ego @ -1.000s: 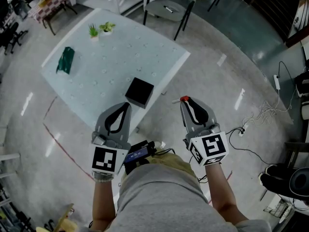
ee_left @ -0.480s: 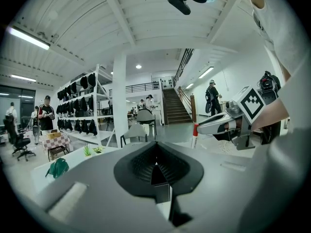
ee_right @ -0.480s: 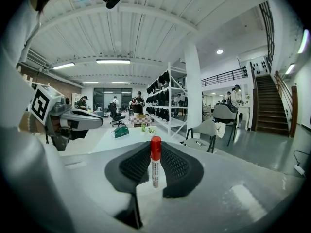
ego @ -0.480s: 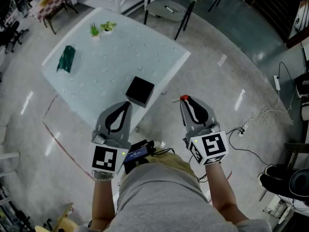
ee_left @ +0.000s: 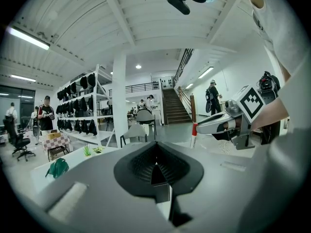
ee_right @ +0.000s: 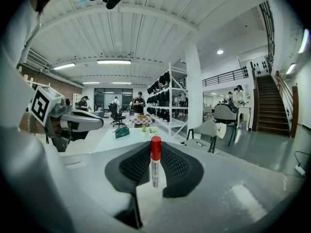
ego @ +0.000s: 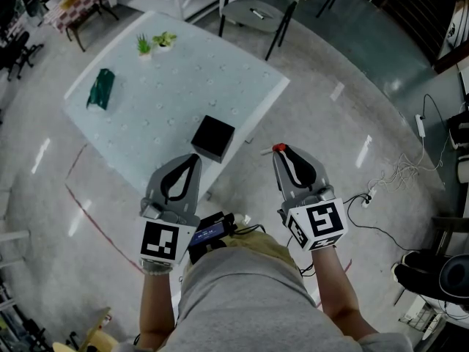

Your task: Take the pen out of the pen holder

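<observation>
In the head view the black square pen holder (ego: 212, 139) stands near the front edge of the white table (ego: 183, 86). Both grippers hang in front of that table, over the floor. My right gripper (ego: 282, 152) is shut on a white pen with a red cap (ego: 279, 149). The right gripper view has the pen (ee_right: 155, 166) upright between the jaws of my right gripper (ee_right: 155, 154). My left gripper (ego: 192, 158) is shut with nothing in it; the left gripper view shows the left gripper (ee_left: 155, 159) with its jaws meeting and, at right, the pen (ee_left: 194, 136).
A green object (ego: 99, 90) and two small plants (ego: 152, 45) sit on the far part of the table. A chair (ego: 256, 9) stands beyond it. Cables (ego: 396, 174) lie on the floor at right. People, shelves and stairs fill the room's background.
</observation>
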`<state>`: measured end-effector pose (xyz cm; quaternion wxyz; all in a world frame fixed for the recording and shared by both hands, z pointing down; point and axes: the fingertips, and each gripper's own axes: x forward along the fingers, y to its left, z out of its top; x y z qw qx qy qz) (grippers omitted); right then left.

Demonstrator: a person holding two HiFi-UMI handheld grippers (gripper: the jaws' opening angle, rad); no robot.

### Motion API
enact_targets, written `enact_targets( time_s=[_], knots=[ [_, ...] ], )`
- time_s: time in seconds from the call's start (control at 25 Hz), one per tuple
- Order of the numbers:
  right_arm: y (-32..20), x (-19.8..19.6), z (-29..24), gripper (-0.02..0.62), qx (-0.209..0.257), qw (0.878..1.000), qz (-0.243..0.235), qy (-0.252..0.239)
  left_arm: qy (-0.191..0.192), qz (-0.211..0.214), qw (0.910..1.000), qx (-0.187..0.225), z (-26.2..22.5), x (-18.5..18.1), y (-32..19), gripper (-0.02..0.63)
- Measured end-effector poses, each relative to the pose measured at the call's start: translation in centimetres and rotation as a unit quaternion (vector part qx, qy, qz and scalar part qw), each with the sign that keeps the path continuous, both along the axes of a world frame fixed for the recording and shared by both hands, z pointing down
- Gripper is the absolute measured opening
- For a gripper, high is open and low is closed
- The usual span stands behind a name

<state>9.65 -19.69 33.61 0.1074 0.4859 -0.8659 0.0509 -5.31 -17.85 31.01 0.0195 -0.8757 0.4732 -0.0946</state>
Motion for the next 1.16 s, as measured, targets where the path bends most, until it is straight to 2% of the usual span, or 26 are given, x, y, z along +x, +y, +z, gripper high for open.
enact_targets(
  time_s=[0.52, 0.68, 1.16],
  knots=[
    [0.1, -0.1, -0.1, 0.061, 0.000, 1.000, 0.000, 0.004, -0.001, -0.003, 1.0000, -0.001, 0.0, -0.3, 0.0, 0.002],
    [0.0, -0.2, 0.0, 0.061, -0.001, 1.000, 0.000, 0.005, -0.008, 0.000, 0.9999, -0.008, 1.8, -0.9, 0.3, 0.002],
    [-0.1, -0.2, 0.1, 0.061, -0.003, 1.000, -0.002, 0.007, 0.002, -0.009, 1.0000, -0.003, 0.1, -0.6, -0.3, 0.002]
  ],
)
